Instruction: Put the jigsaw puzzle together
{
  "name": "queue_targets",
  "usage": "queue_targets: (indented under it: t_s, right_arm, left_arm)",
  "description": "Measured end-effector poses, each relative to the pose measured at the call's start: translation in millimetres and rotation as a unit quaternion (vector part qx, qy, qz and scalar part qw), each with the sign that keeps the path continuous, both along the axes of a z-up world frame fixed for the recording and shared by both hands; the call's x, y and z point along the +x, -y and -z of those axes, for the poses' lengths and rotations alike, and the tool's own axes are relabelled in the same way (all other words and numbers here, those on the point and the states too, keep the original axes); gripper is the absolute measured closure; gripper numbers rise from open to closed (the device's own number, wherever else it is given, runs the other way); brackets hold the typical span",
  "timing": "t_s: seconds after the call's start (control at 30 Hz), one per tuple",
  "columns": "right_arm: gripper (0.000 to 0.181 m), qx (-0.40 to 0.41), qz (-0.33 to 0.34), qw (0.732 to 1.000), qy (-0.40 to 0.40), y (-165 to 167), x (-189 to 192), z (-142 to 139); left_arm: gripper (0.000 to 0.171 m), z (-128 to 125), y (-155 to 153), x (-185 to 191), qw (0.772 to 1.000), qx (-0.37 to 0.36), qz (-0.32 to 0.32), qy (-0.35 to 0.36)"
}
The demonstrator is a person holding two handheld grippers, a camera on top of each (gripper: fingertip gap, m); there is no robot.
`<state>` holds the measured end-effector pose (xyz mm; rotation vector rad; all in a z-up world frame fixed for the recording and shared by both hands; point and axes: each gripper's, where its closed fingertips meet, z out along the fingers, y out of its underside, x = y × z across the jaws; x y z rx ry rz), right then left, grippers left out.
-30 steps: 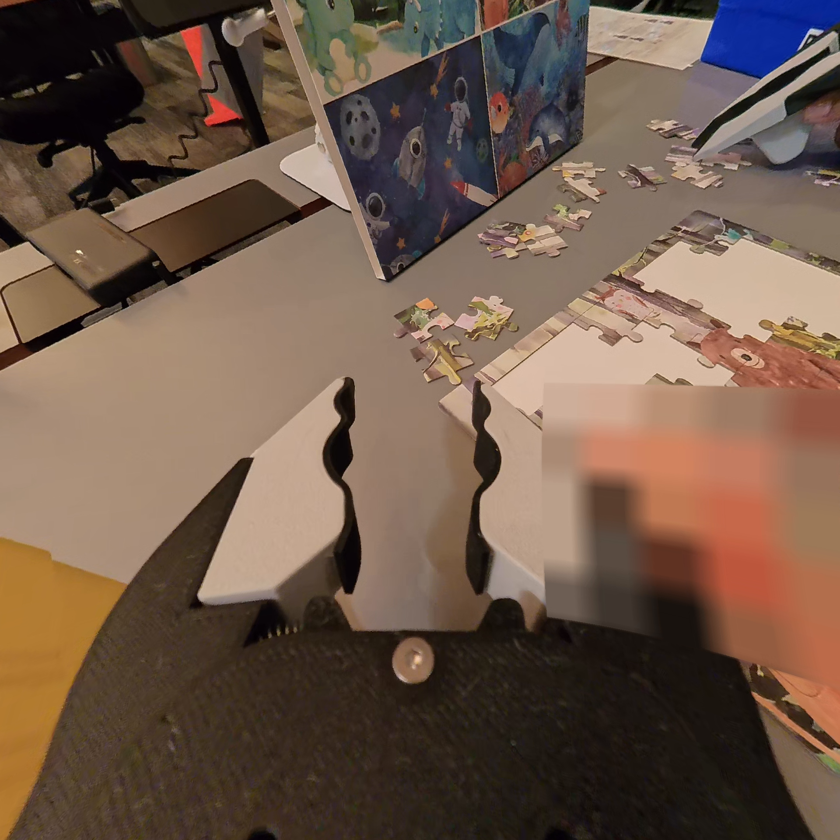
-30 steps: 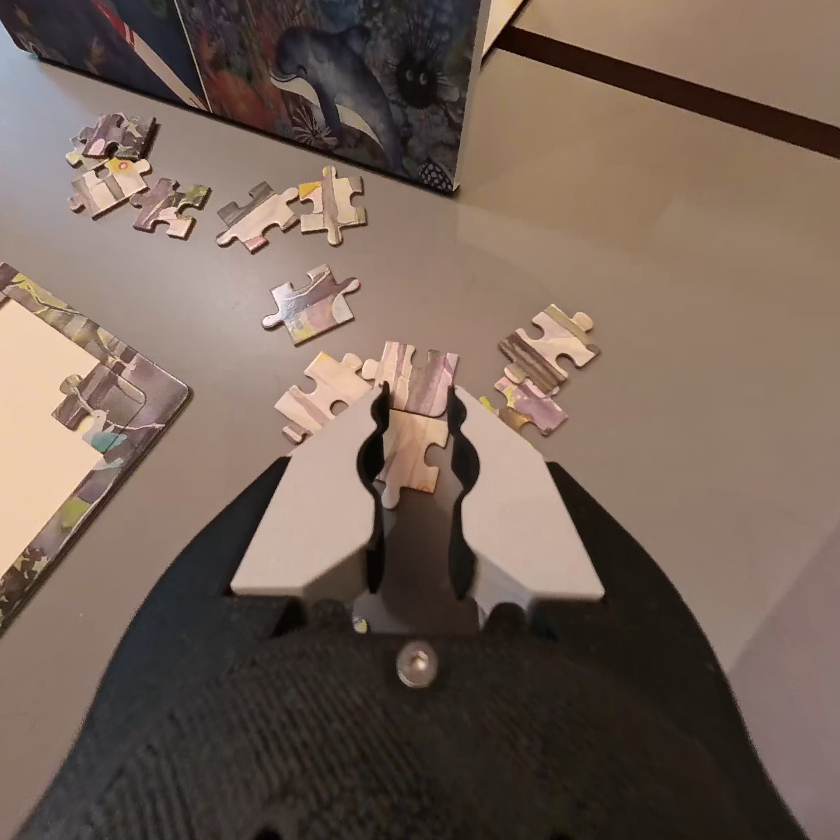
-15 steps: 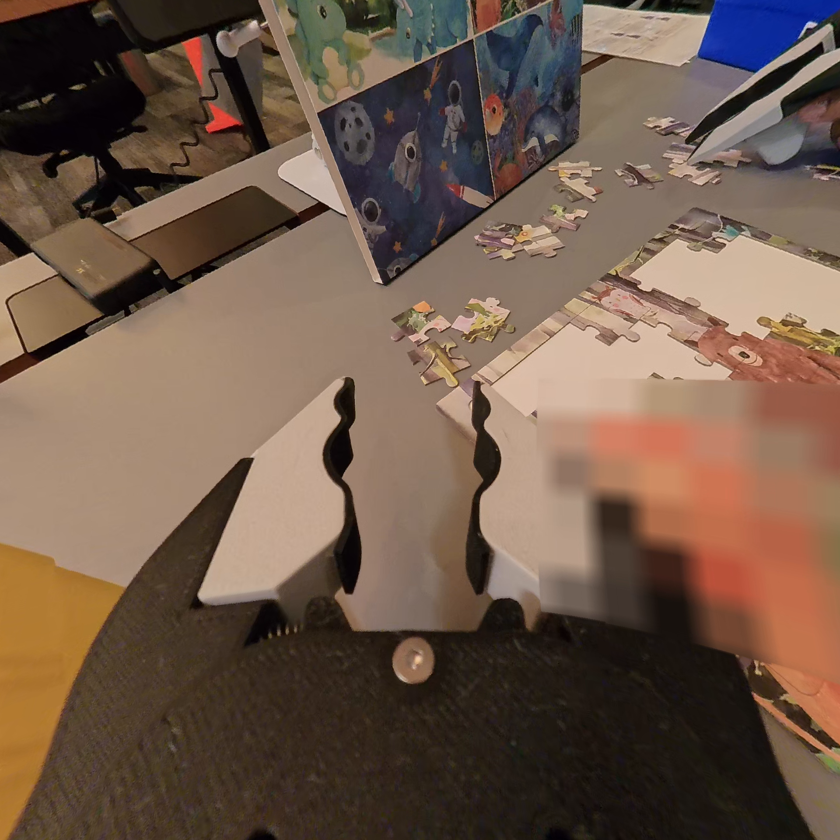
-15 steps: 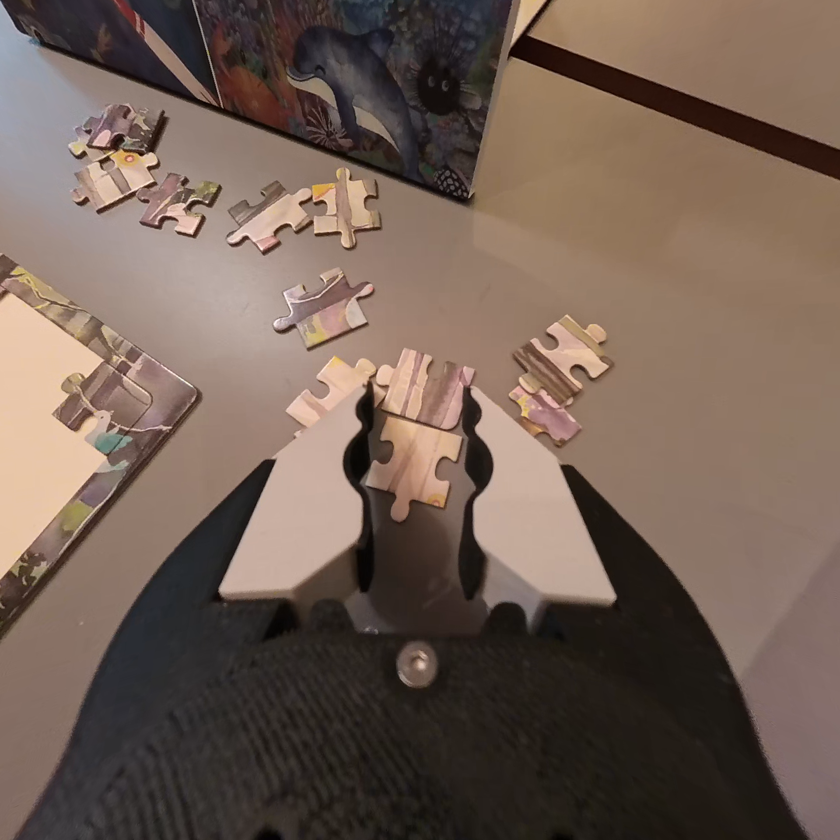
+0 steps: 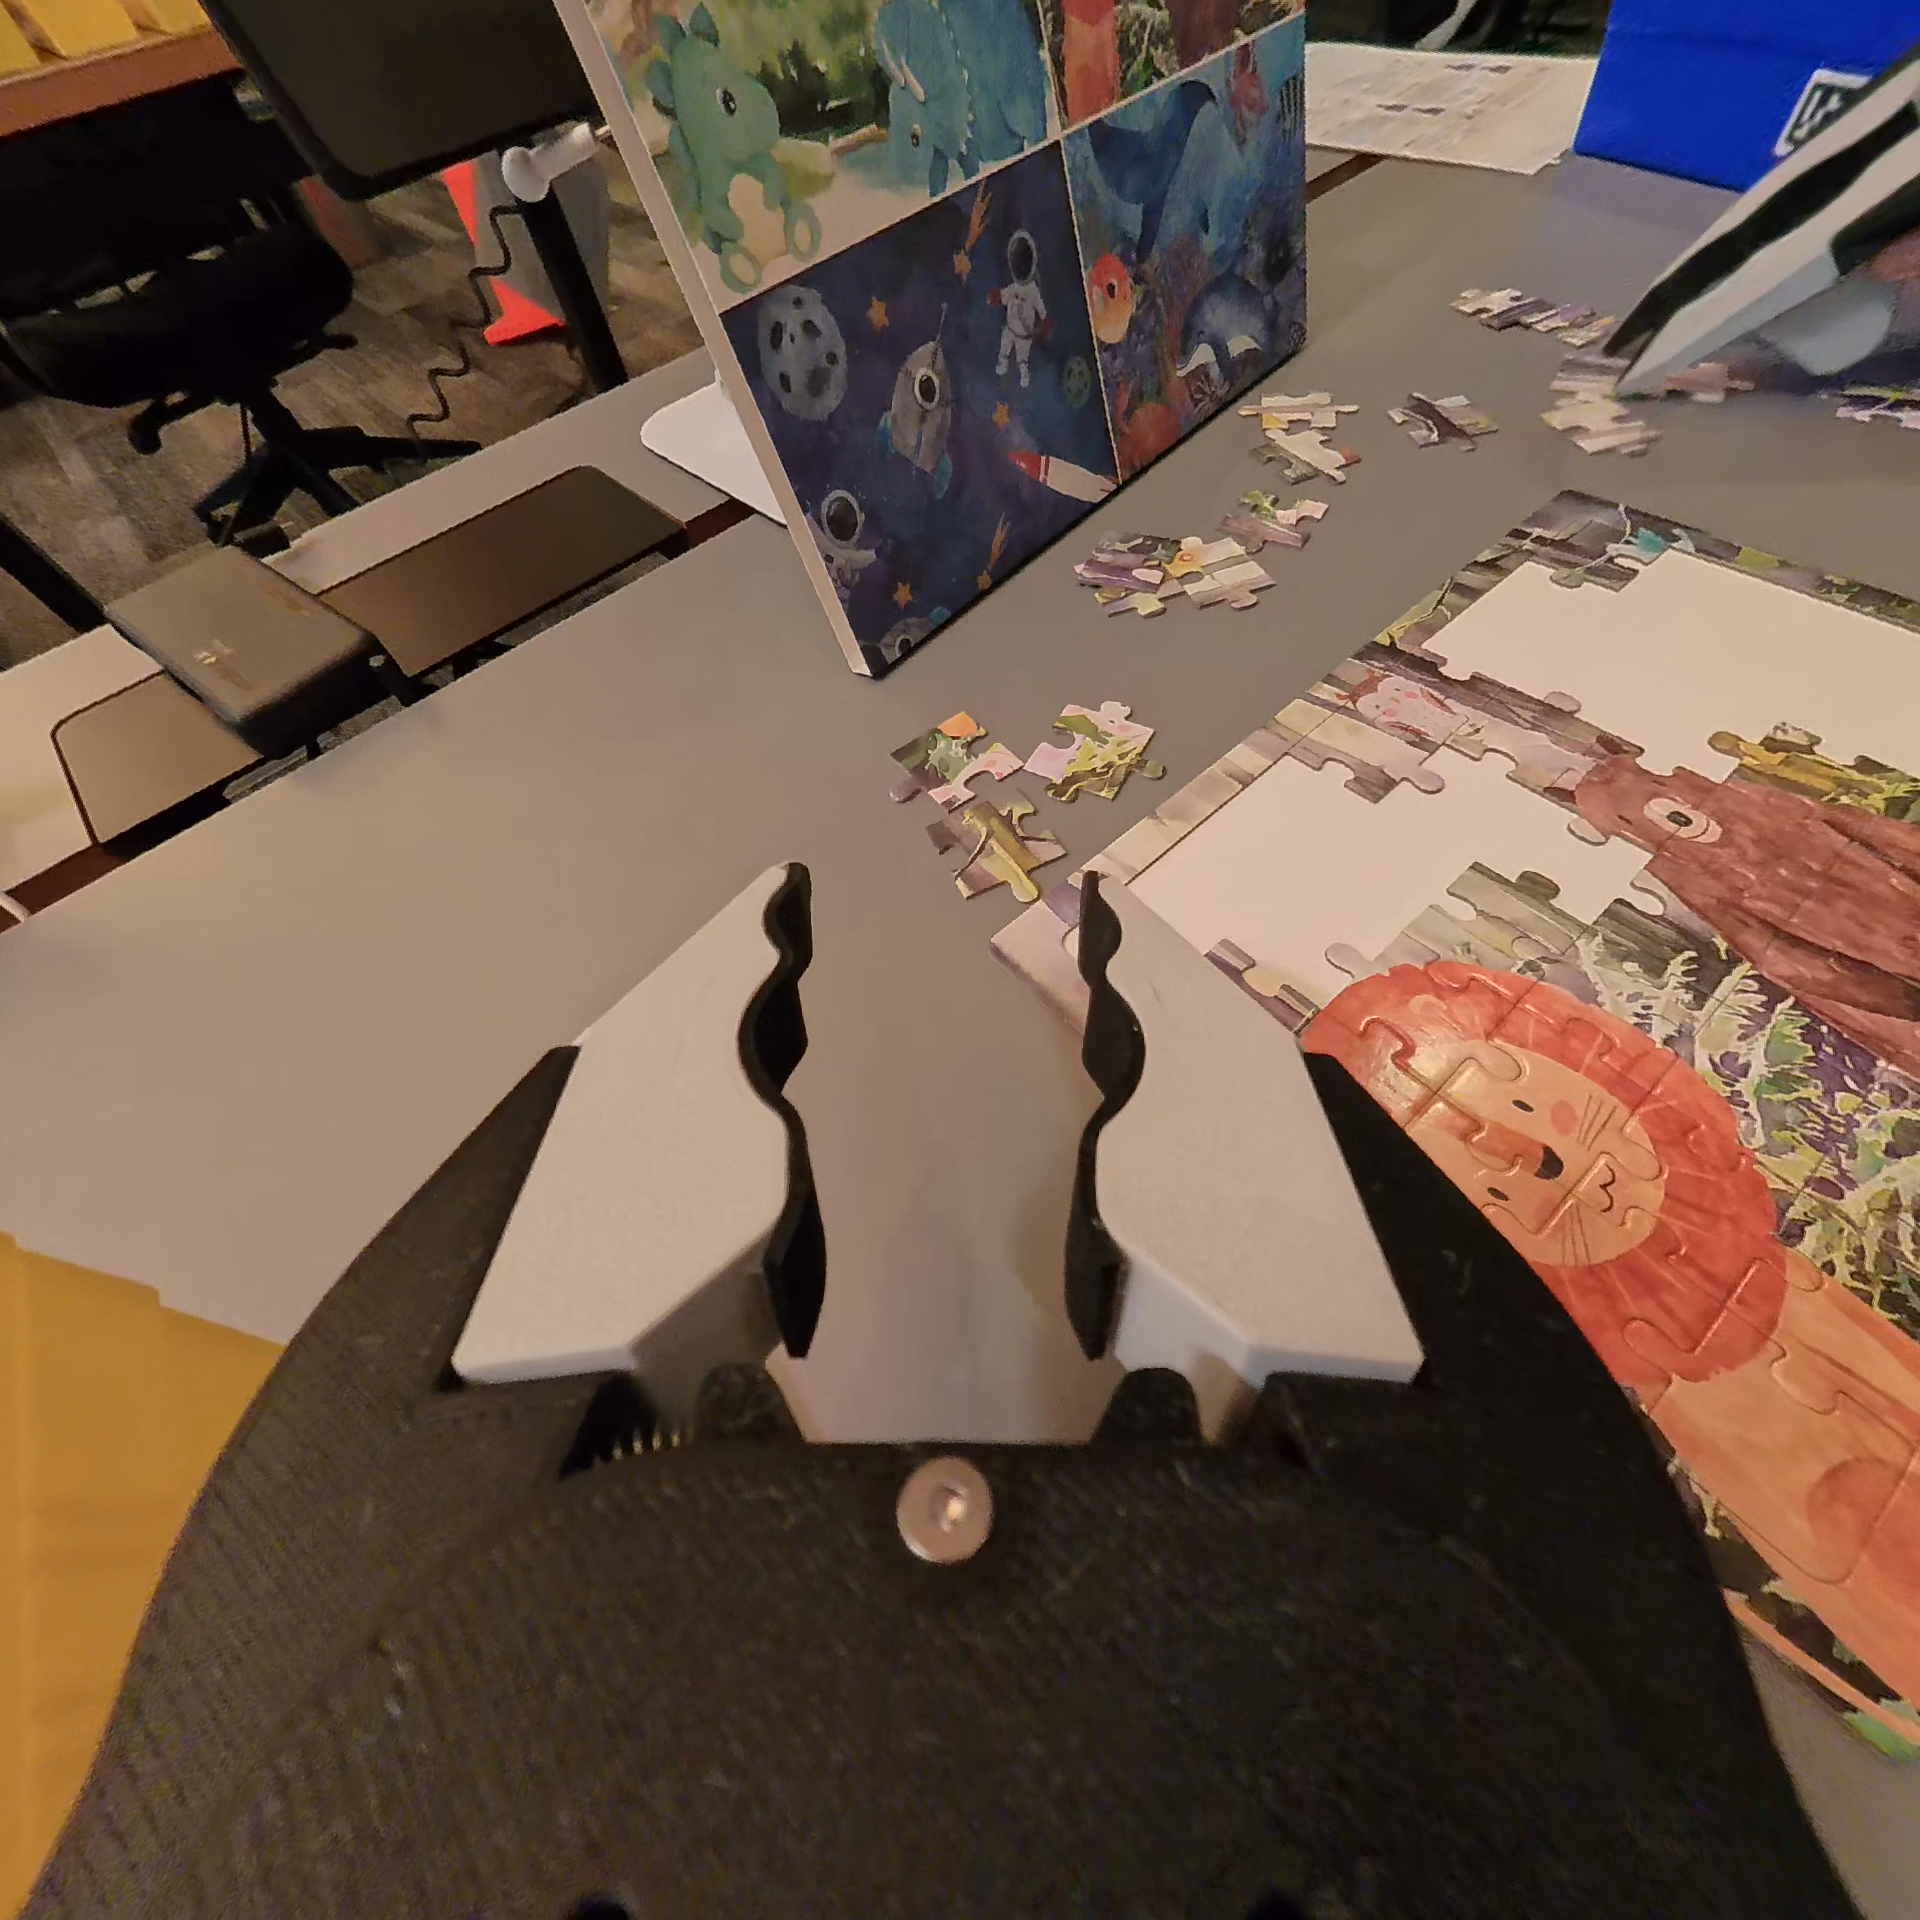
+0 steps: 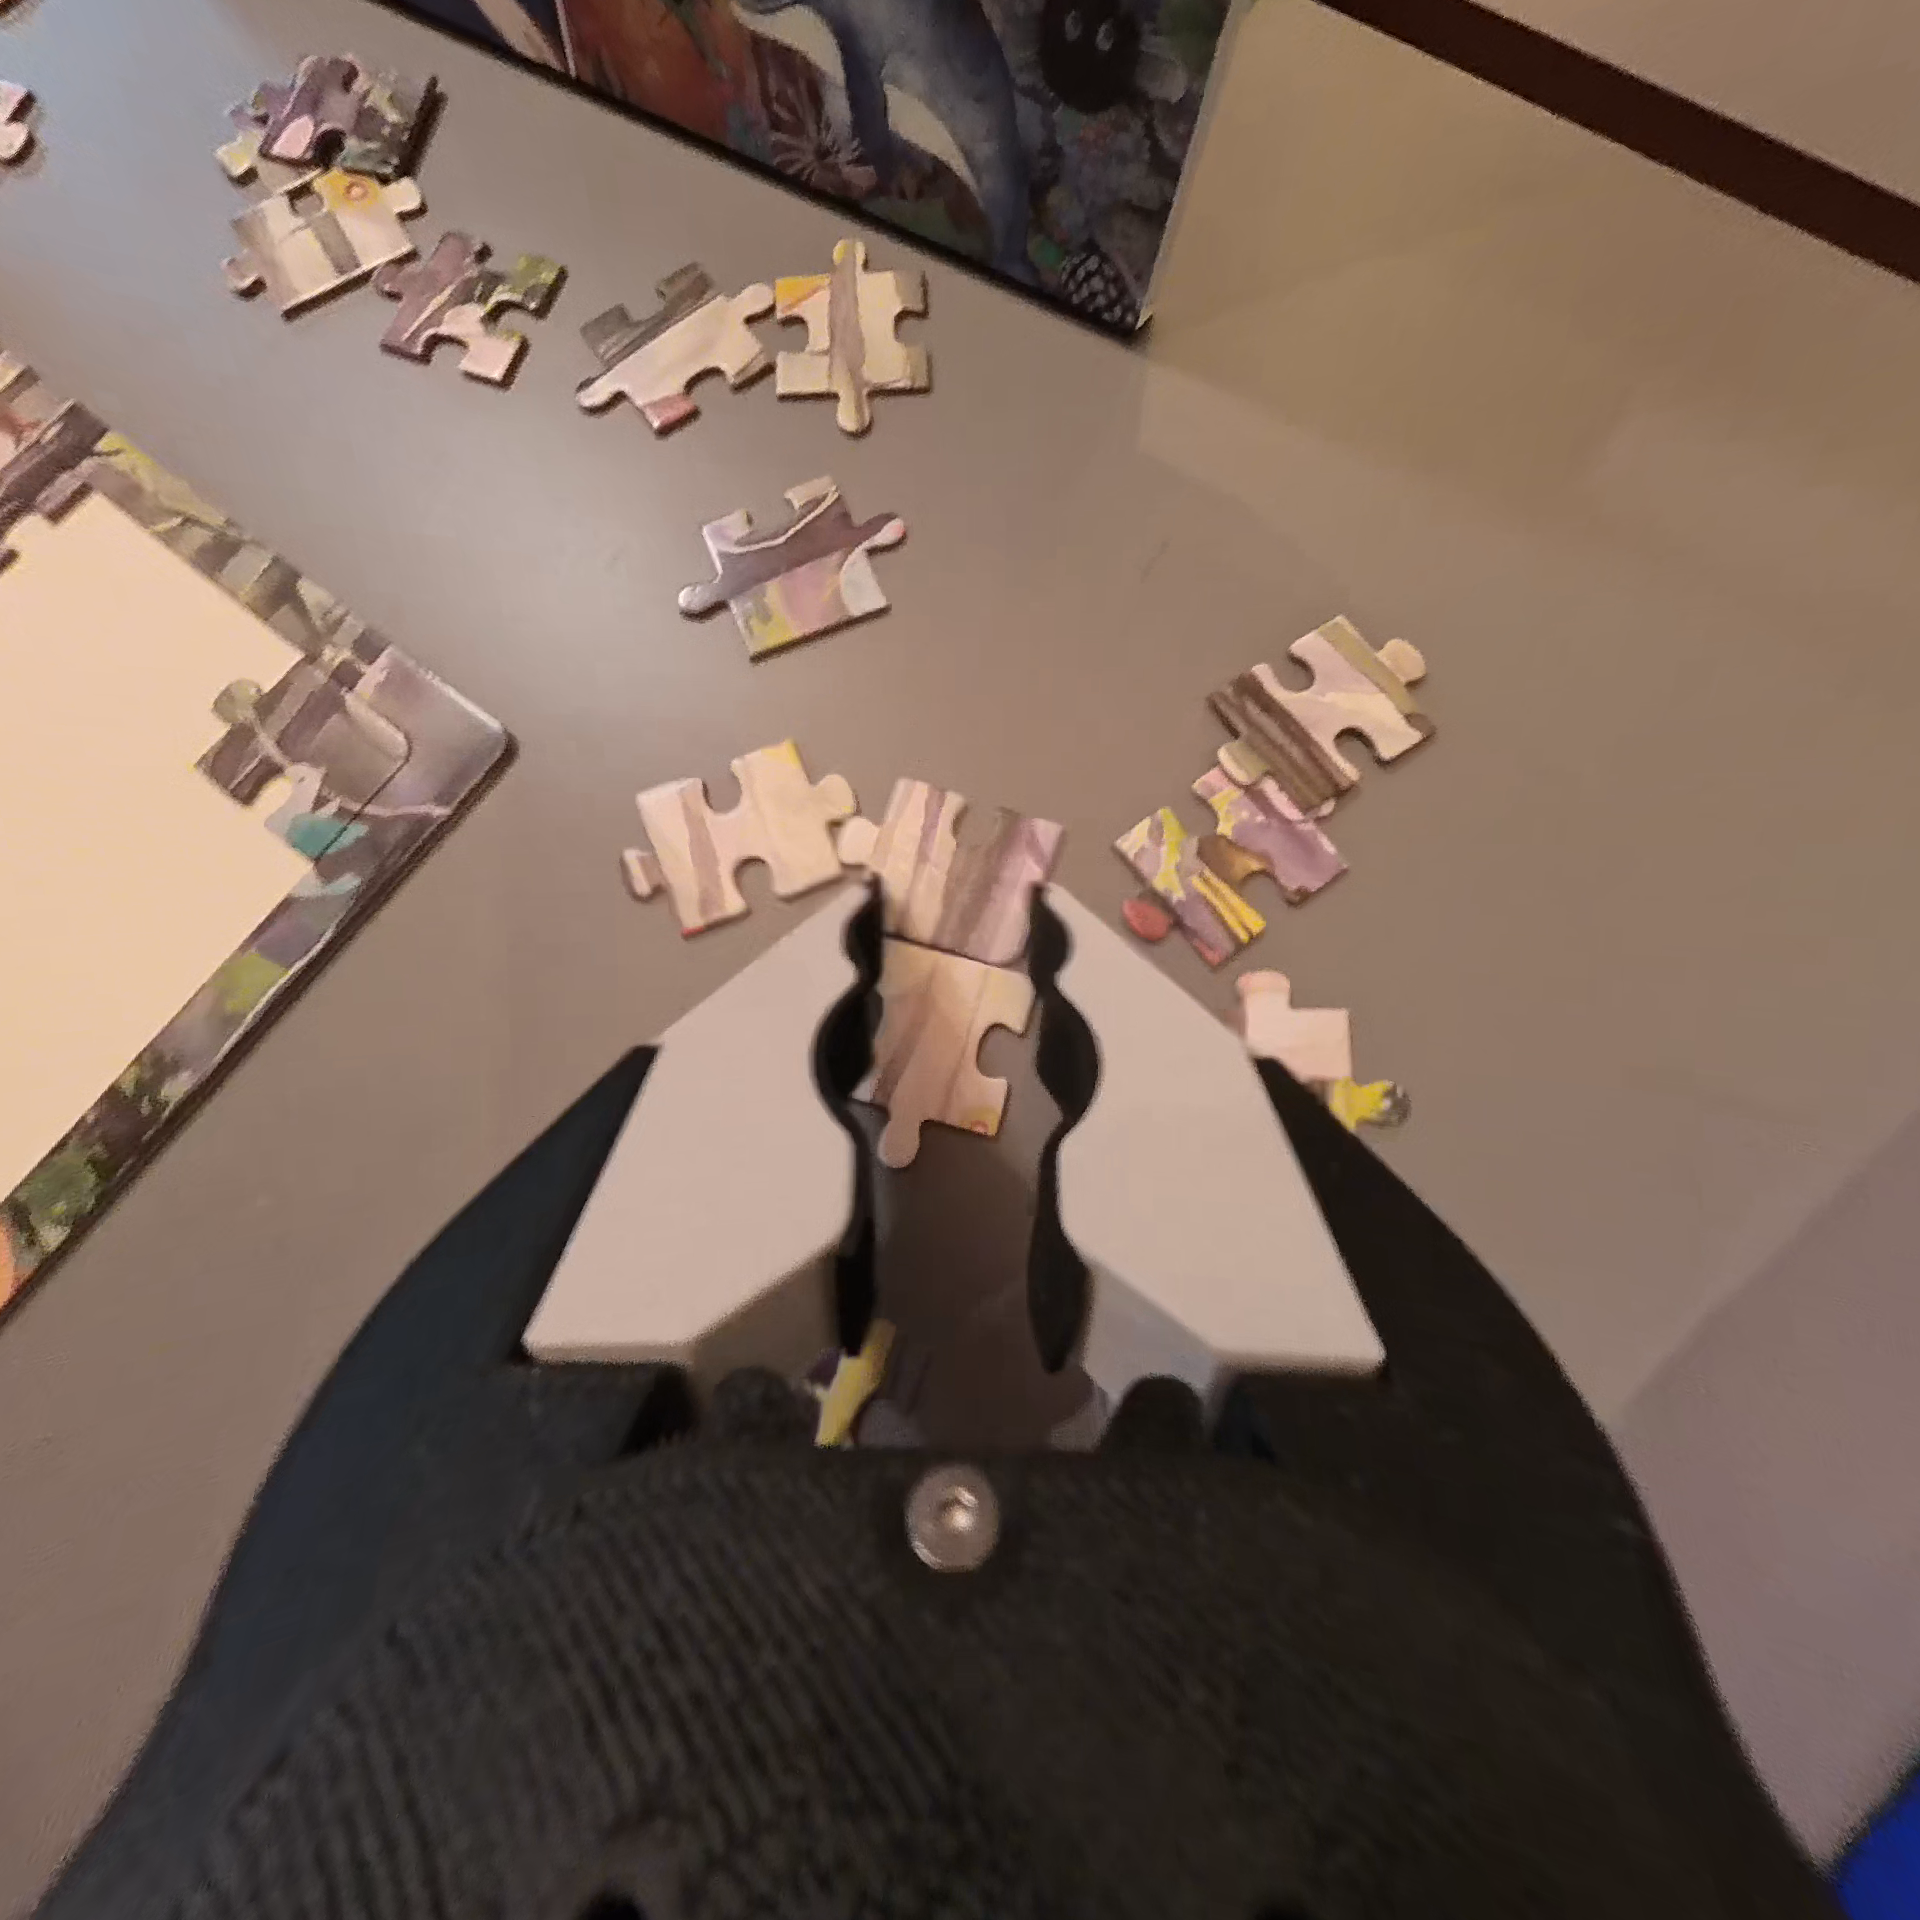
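The right hand-held gripper [image 6: 956, 914] is clenched on a pale cardboard jigsaw piece [image 6: 951, 1039] just above the grey desk [image 6: 1455, 520], while the left hand-held gripper [image 5: 940, 883] hangs released beside the half-built animal jigsaw [image 5: 1558, 935].

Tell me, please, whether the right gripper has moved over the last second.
Yes: in its own view the box corner now sits higher and further right, so the right gripper has drawn back leftward.

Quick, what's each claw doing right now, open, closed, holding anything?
Left claw: open, empty.
Right claw: around a pale puzzle piece; grip cannot be told.
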<state>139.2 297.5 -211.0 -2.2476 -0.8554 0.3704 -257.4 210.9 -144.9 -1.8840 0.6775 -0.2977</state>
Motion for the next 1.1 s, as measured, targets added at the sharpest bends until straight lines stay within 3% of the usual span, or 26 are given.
queue_targets:
  t_s: [0.03, 0.07, 0.27, 0.43, 0.6, 0.87, 0.9, 0.93, 1.03, 1.1]
  right_arm:
    - [0.181, -0.002, -0.010, 1.000, 0.003, 5.2, 1.0, -0.4]
    - [0.181, -0.002, -0.017, 1.000, 0.005, 9.1, 2.5, -0.4]
    - [0.143, 0.004, -0.003, 1.000, -0.024, 8.5, 6.7, -3.5]
    - [0.133, 0.023, 0.006, 1.000, 0.004, 4.2, -0.1, 0.8]
    - [0.149, 0.018, 0.016, 1.000, -0.004, 5.9, -3.7, 1.4]
    - [0.150, 0.039, -0.008, 0.999, 0.022, 7.3, -6.3, -2.9]
    - [0.155, 0.051, -0.018, 0.998, 0.019, 8.1, -9.6, -7.4]
    - [0.180, 0.066, -0.037, 0.997, 0.011, 10.7, -15.4, -14.4]
    - [0.181, 0.136, -0.090, 0.986, -0.014, 21.4, -39.1, -44.9]
    - [0.180, 0.168, -0.094, 0.981, -0.003, 24.7, -47.6, -55.9]
  left_arm:
    - [0.121, -0.3, 0.1, 0.0, 1.000, 0.000, 0.000, 0.000]
    - [0.121, -0.5, 0.2, 0.1, 1.000, 0.001, 0.000, 0.001]
    - [0.121, 0.2, 0.1, -0.1, 1.000, 0.000, 0.000, 0.000]
    - [0.121, 1.0, -0.3, -0.7, 1.000, -0.001, -0.001, -0.001]
    - [0.121, 1.2, -0.5, -1.2, 1.000, -0.002, -0.002, 0.000]
    - [0.121, -3.0, 0.5, -0.6, 1.000, 0.006, -0.002, 0.002]
    - [0.121, -4.2, 0.8, -0.5, 1.000, 0.008, -0.002, 0.003]
    - [0.121, -5.4, 1.2, -0.1, 1.000, 0.009, -0.002, 0.006]
    - [0.121, -13.2, 3.5, 7.8, 0.999, 0.012, 0.006, 0.036]
    - [0.121, -26.0, 8.2, 26.4, 0.995, 0.014, 0.031, 0.093]
